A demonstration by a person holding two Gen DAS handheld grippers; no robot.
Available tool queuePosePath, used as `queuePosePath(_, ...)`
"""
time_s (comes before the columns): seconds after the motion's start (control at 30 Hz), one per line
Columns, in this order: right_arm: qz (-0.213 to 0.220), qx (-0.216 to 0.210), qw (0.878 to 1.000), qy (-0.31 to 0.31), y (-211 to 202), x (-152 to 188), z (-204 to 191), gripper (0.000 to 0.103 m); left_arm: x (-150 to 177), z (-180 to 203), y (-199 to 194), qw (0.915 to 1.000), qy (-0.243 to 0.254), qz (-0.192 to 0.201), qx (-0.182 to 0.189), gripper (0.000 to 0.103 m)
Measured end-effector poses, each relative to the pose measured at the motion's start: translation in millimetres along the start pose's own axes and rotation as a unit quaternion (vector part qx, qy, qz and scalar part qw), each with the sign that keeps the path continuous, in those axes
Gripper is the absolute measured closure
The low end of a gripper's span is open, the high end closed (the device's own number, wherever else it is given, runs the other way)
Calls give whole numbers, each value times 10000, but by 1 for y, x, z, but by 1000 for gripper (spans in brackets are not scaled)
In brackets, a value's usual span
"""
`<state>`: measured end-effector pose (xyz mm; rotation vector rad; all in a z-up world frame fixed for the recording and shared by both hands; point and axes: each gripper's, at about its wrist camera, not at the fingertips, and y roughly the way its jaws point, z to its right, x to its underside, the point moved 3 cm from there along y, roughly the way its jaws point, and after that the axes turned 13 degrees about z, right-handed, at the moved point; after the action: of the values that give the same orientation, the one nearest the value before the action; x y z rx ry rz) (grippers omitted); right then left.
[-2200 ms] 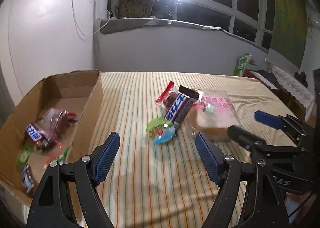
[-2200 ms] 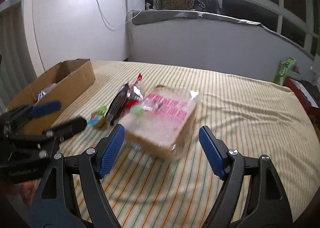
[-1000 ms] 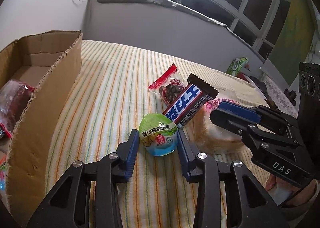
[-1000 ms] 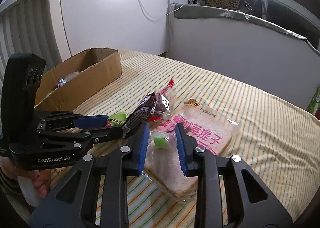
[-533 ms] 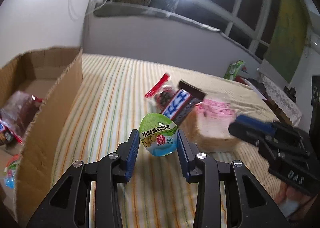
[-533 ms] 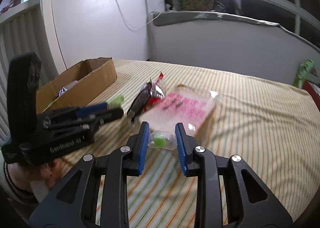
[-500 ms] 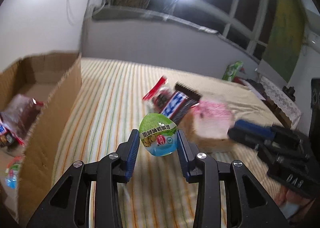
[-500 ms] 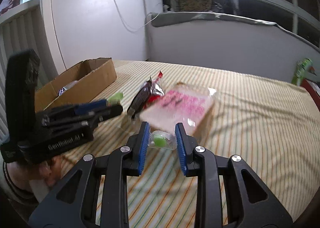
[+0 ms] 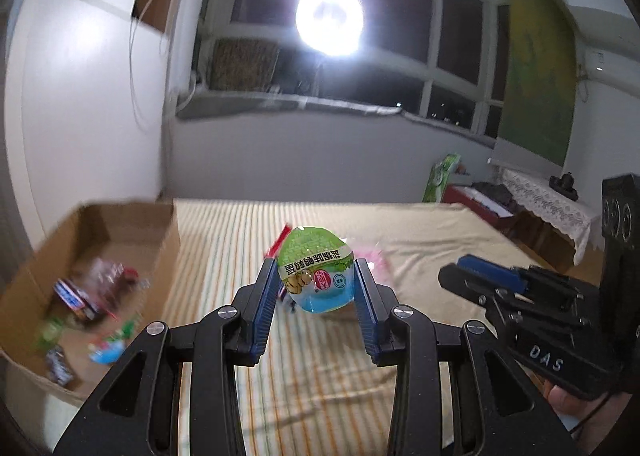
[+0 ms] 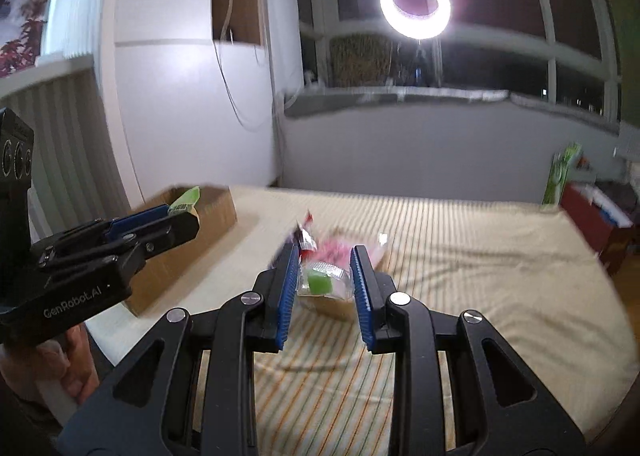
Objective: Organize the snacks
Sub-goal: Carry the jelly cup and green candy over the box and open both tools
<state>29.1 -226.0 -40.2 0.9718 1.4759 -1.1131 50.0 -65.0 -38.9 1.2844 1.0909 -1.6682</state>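
Observation:
My left gripper (image 9: 316, 280) is shut on a green-and-blue jelly cup (image 9: 316, 270), held in the air above the striped bed (image 9: 420, 240). My right gripper (image 10: 324, 280) is shut on a small clear-wrapped green candy (image 10: 320, 282), also lifted off the bed. In the left wrist view the right gripper (image 9: 472, 276) shows at the right edge. The left gripper (image 10: 172, 216) appears at the left of the right wrist view, with the cup's green rim (image 10: 185, 200) poking out. A pink-printed bread pack (image 10: 338, 248) and red-wrapped snacks (image 10: 306, 234) lie on the bed behind the fingers.
An open cardboard box (image 9: 132, 228) with several wrapped snacks (image 9: 92, 292) inside stands at the bed's left edge. The same box (image 10: 216, 212) sits behind the left gripper in the right wrist view. A ring light (image 10: 415, 2) glares from the window. A red cabinet (image 9: 480, 200) stands to the right.
Both grippers have risen off the bed with their snacks and tilted up, so the bread pack and bars have dropped behind the fingers. The box has come further into the left view.

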Motion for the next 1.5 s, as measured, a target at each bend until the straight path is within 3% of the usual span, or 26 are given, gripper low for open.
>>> queuePosePath(0.13,297,32,9993,-232,-24,-28,-15,75,-27,7,-21,9994,80,316,101,68)
queuePosePath(0.33,414,20,9984,-383,-31,-43,-30,75,-45,4,-37,9982,19,576,183,68)
queuePosePath(0.6,247,20,9988,-417,-15,-36,-39,75,-34,-12,-34,9991,-99,417,69,68)
queuePosePath(0.97,-92,-4,9986,-522,40,-19,-76,75,-18,-59,-29,9987,-328,346,-180,68)
queuePosePath(1.17,-329,-633,9948,-726,76,-8,-136,75,-12,-104,-42,9963,-517,420,-545,68)
queuePosePath(1.27,-325,-1027,9910,-796,85,-7,-167,75,-10,-133,-52,9932,-586,440,-906,68)
queuePosePath(1.5,102,-1559,9837,-890,85,-33,-213,75,-30,-181,-89,9821,-666,650,-1639,68)
